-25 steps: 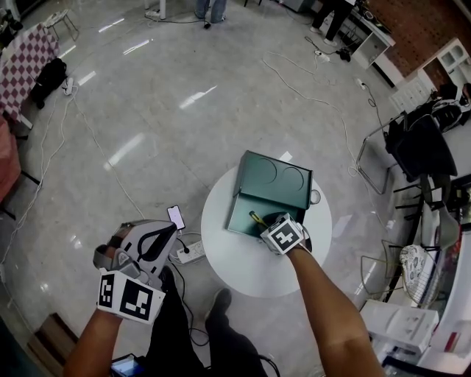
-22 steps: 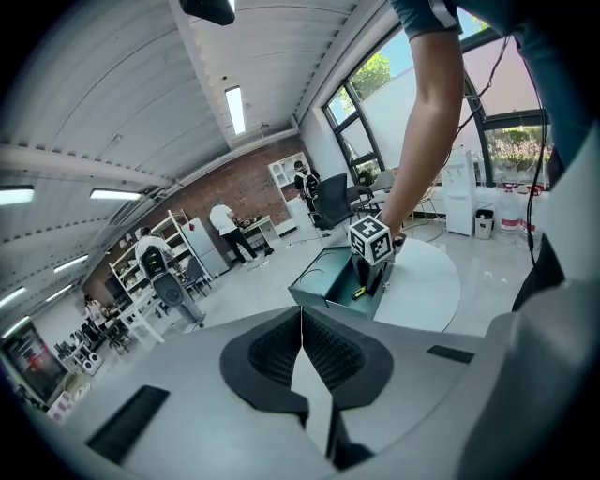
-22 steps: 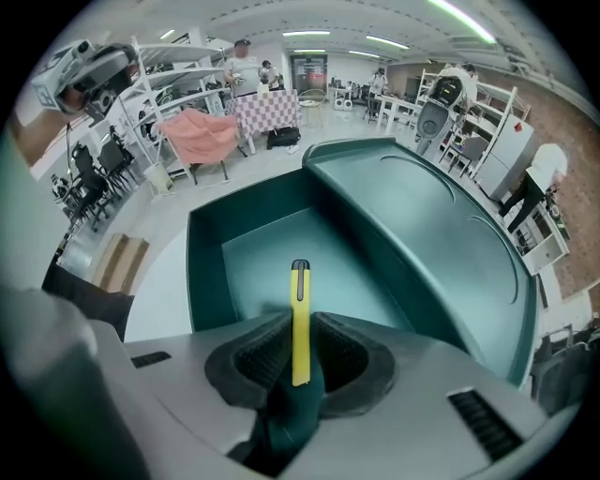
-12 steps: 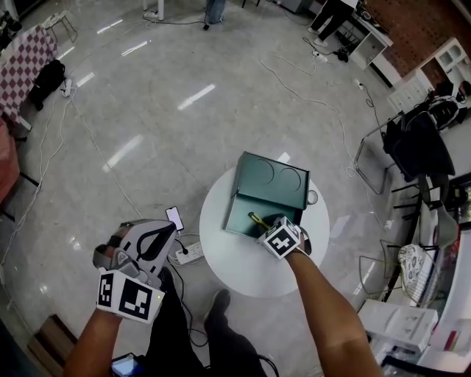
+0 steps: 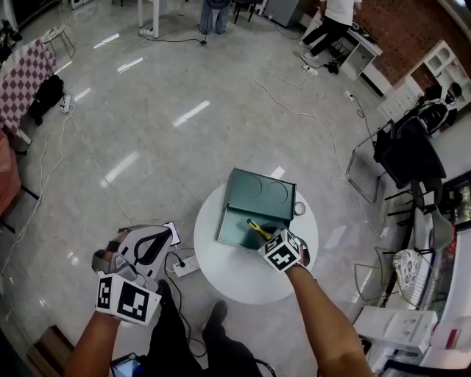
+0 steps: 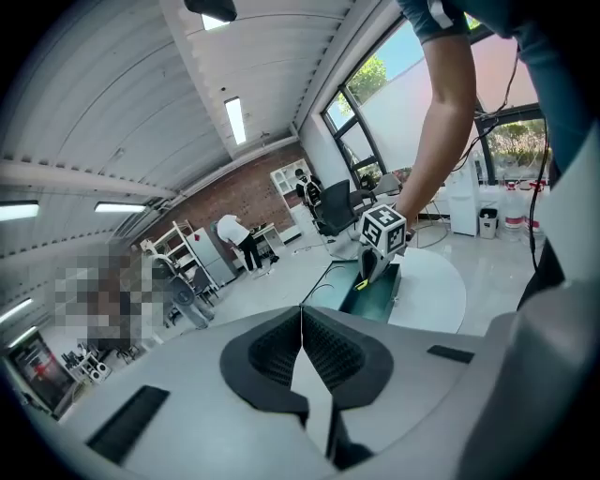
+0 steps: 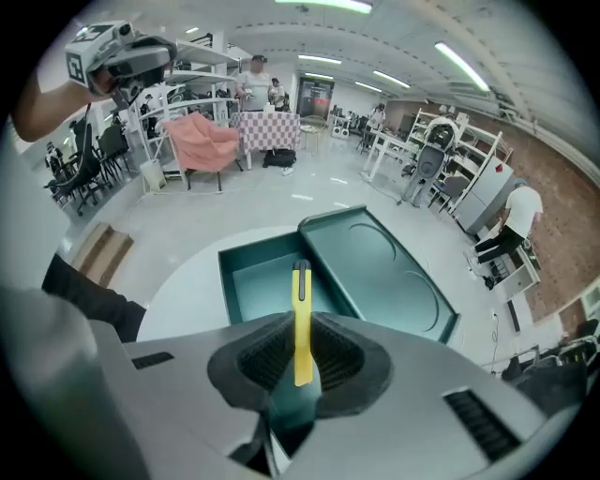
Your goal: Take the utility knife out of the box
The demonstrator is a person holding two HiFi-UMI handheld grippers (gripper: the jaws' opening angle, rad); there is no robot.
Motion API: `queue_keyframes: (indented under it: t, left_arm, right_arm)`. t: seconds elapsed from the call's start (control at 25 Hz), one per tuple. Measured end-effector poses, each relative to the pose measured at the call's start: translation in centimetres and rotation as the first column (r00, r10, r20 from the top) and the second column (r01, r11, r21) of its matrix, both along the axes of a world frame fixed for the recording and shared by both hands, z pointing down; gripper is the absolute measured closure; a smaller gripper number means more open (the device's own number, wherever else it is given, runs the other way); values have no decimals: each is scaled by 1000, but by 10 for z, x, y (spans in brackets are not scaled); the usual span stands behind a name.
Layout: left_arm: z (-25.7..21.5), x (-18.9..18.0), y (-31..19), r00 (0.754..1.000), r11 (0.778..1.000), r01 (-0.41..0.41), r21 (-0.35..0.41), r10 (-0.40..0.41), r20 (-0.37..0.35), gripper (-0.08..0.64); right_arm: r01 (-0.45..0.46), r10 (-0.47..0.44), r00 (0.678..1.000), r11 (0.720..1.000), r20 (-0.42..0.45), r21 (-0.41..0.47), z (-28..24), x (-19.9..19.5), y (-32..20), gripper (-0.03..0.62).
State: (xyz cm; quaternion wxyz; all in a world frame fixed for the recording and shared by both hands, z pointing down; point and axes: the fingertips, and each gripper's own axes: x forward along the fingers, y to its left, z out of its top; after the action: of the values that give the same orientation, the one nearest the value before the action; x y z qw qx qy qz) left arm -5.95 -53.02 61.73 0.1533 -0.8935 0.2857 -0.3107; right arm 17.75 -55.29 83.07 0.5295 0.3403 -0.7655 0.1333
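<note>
Head view: right gripper (image 5: 271, 239) tips lay under its marker cube (image 5: 283, 252), hiding near end of utility knife (image 5: 256, 227). Right gripper view: knife's near end sat btwn pads (image 7: 265, 358); box (image 7: 258, 281) near wall behind gripper body. Far ppl (image 5: 337, 12) cut off at top edge. Round item (image 5: 299, 209) right of box too small to ID.

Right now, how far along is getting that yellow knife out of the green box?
Done: the box lies open. In hand: the right gripper has just closed its jaws on the utility knife, held over the box's tray. Left: carry it clear and, likely, set it on the white table.
</note>
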Motion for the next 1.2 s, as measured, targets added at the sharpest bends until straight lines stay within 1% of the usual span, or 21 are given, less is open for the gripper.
queue_keyframes:
  t: [0.32,0.64,0.76,0.88,1.0,1.2]
  left_arm:
    - [-53,8,14,1000,999,-1,41,1,-3,540]
    - [-111,17,37,1000,997,9,74,-8,-17,540]
    - [-136,20,50,1000,996,13,88,-11,-27,540]
    - [-153,20,56,999,994,14,111,-9,-39,540]
    - [-168,19,70,999,993,19,116,-14,-49,540]
    - [-206,22,97,997,990,25,136,-16,-72,540]
  right_arm:
    - [-28,18,997,990,77,136,-88,-7,13,523]
    - [-73,30,986,962,165,265,-186,-10,44,523]
    - [-88,27,981,945,191,316,-226,-9,59,523]
    - [-109,27,976,921,216,374,-263,-10,67,523]
    - [-130,24,968,898,248,421,-298,-12,83,523]
    - [-187,20,943,855,331,484,-367,-12,117,523]
